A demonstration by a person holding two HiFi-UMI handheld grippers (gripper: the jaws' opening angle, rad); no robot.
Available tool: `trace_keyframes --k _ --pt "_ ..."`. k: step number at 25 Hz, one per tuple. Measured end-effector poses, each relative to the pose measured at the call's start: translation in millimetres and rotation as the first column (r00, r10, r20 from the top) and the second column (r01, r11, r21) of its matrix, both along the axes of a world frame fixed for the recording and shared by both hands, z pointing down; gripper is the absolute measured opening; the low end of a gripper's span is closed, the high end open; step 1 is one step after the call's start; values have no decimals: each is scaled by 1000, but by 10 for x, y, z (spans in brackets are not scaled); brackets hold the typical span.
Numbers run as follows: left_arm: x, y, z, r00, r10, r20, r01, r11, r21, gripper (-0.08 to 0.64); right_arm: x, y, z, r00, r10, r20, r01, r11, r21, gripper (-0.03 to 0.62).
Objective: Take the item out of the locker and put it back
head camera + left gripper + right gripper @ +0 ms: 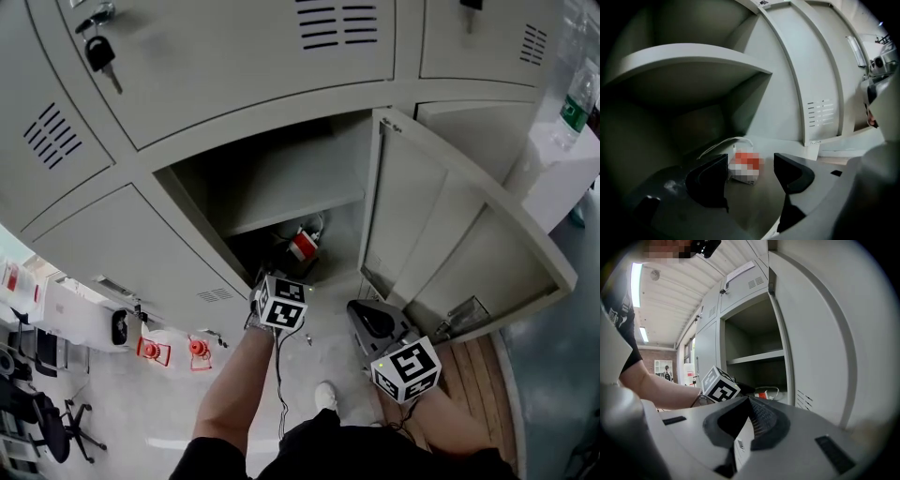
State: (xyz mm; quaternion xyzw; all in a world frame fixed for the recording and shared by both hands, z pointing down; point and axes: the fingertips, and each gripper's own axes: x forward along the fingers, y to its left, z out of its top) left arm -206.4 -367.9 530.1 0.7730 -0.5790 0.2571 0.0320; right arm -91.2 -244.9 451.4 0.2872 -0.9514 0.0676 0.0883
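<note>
While the left tool (750,176) faces into the open grey metal locker (281,187) — small red-and-white item (746,167) on its floor.
Left tool jaws wide apart, item just ahead, untouched — right tool (747,401) jaws together, empty.

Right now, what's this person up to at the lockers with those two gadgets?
A person stands at an open locker with a gripper in each hand. The left gripper reaches in under the shelf, its jaws apart and aimed at a small red and white item lying on the locker floor with a white cable. It is not gripping the item yet. The right gripper waits outside beside the open door, jaws together and empty.
</note>
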Motion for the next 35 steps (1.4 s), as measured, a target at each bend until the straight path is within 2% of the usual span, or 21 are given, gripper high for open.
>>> trace_keyframes --k 7,13,19,29,35 --pt "-33 -167 114 996 11 88 -7 999 -51 290 -17 -15 53 1000 2 -3 -2 1000 -15 51" --pt "-97 -223 286 998 -32 50 37 993 -111 295 -17 -28 75 1000 6 -5 -6 1000 -22 51" --pt "-153 -307 348 995 -78 59 84 990 -110 299 -43 -5 129 1000 2 -8 -2 999 -38 51" --pt "-194 -301 375 994 -107 12 108 985 -135 302 -70 -11 178 1000 8 8 -7 998 -59 51" --pt "-138 -190 367 997 -82 -3 80 986 -147 301 -94 -2 182 1000 4 15 -3 998 -66 52"
